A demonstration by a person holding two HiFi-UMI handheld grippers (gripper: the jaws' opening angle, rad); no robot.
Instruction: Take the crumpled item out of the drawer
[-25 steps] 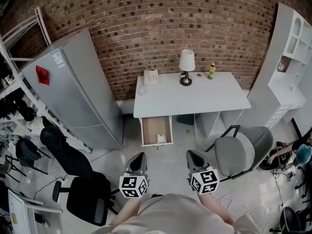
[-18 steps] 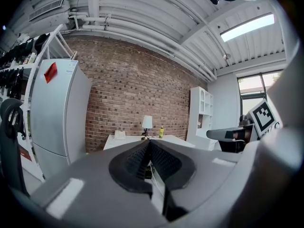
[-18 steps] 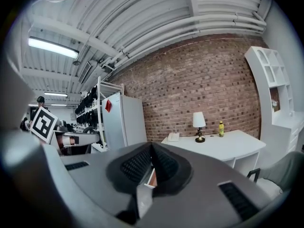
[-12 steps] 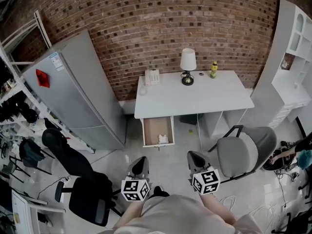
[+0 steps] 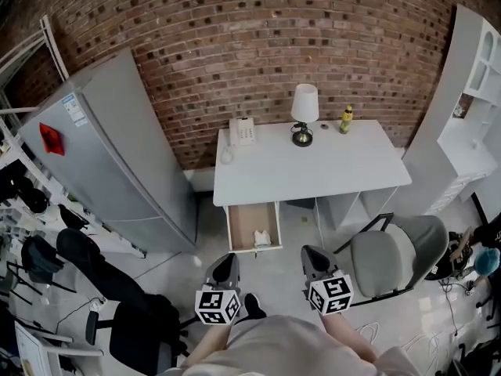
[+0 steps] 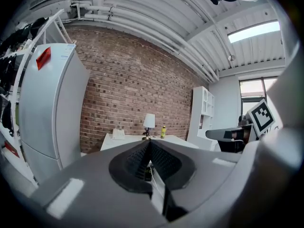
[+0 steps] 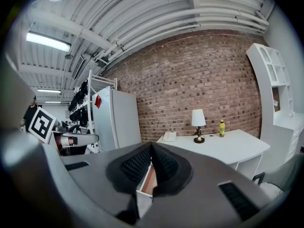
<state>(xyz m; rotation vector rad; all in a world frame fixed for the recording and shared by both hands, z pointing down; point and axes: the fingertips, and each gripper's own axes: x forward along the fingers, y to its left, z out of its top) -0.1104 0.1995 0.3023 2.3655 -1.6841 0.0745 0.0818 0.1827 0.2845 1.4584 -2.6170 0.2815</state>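
Left gripper and right gripper are held closed, empty; the crumpled item in the drawer (likely light, soft) should be pinched across its raised folds.

On my feed the left gripper and right gripper look alike: smooth grey moulded shells that taper to dark noses. Each carries a white cube printed with black square markers, the left cube and the right cube. Through the gripper views, the left fingers and right fingers are black with finely ribbed faces, set in a rounded black recess in the glossy grey housing. The right shell also shows dark slotted patches. The person wears a pale beige top and a dark shoe.
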